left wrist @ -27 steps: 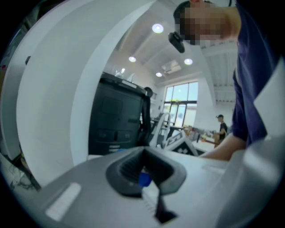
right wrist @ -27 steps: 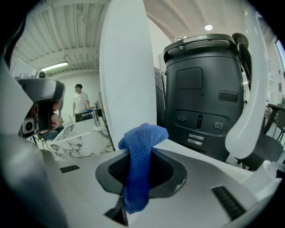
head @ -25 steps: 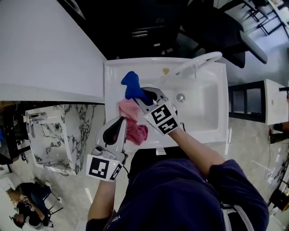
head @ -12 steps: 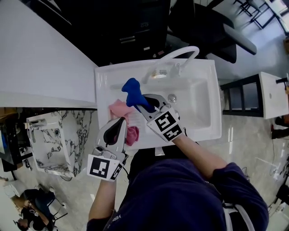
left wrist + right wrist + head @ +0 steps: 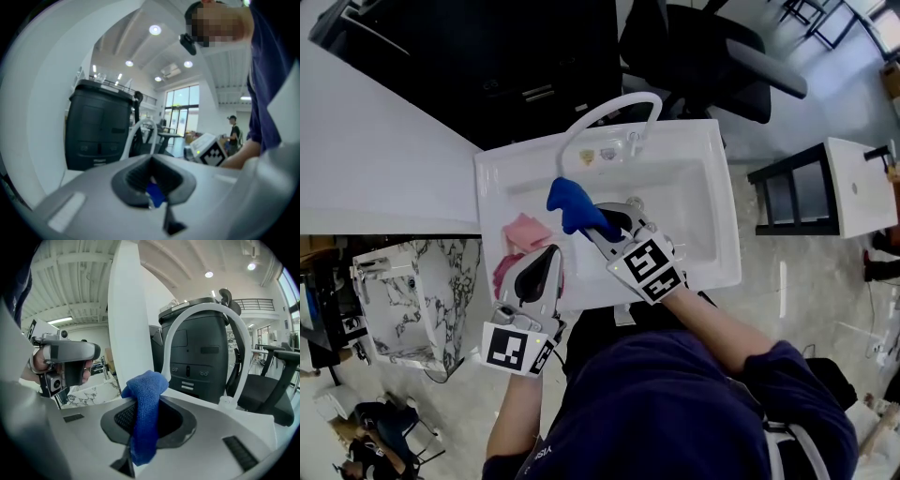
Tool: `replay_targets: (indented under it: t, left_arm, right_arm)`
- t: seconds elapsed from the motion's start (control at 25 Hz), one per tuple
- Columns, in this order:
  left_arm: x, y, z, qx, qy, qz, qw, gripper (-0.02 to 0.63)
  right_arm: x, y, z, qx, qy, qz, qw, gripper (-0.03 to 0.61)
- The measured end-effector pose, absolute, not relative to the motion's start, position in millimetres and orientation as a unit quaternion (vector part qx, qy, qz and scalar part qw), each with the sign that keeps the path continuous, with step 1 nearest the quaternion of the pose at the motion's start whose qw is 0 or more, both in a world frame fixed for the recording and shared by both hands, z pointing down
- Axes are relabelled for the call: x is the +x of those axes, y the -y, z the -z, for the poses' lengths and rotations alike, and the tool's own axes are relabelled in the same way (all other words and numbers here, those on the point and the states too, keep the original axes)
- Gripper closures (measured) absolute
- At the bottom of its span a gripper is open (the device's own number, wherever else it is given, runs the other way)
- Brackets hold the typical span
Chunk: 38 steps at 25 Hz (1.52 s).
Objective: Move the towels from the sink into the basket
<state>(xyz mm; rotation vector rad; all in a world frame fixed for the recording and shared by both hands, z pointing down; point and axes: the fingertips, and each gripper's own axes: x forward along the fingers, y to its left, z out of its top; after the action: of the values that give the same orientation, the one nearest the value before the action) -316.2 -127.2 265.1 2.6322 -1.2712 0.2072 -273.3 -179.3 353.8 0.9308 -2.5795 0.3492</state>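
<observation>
Presently the right gripper (image 5: 600, 221) clamps the blue terry-cloth towel (image 5: 568, 200) above the white rectangular sink (image 5: 729, 225), the left gripper (image 5: 546, 260) hangs closed over the pink cloth towel (image 5: 523, 232) lying there, and carriage to the unseen basket, I judge, comes next.

The right gripper (image 5: 598, 223) carried the blue terry towel (image 5: 570, 204) clear of the crumpled pink towel (image 5: 525, 232); the left gripper (image 5: 549, 257) shifted alongside.
</observation>
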Motion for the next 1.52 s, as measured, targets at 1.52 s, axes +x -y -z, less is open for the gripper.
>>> replay_targets:
  t: [1.52]
  left_arm:
    - [-192,146,-238,0.977,0.195,-0.055,0.063,0.611]
  right_arm:
    - [-101,155,-291,0.585,0.792,-0.117,0.133,0.505]
